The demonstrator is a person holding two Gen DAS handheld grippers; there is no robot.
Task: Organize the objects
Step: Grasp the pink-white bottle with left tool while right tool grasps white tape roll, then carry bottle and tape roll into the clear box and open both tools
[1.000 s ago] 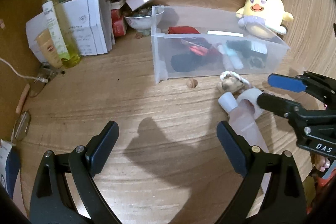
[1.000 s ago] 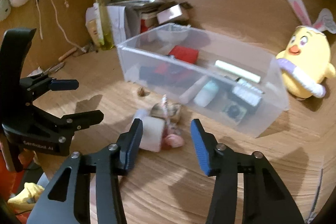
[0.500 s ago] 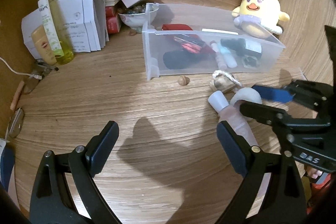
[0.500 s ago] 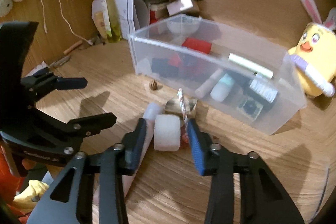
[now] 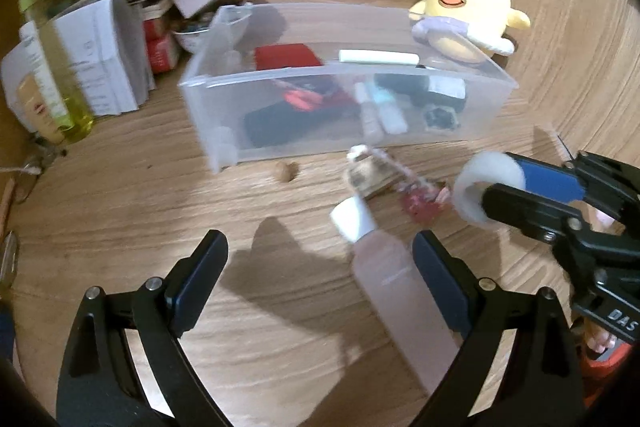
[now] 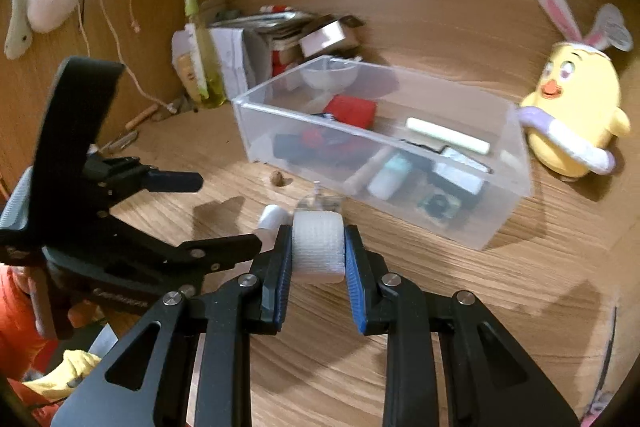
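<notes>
The right gripper [image 6: 318,253] pinches a white gauze roll [image 6: 318,251] between its blue pads, lifted just in front of the clear plastic bin [image 6: 480,227]. The left gripper [image 5: 320,267] stands spread wide, empty, over a pink tube [image 5: 396,287] lying near the bin.

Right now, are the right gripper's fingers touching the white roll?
Touching. The right wrist view shows both fingers of the right gripper pressed flat against the white roll.

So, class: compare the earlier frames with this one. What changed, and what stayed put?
The right gripper closed on the white gauze roll and lifted it off the table. The left gripper stayed open and empty; the pink tube, clear bin and chick plush stayed in place.
</notes>
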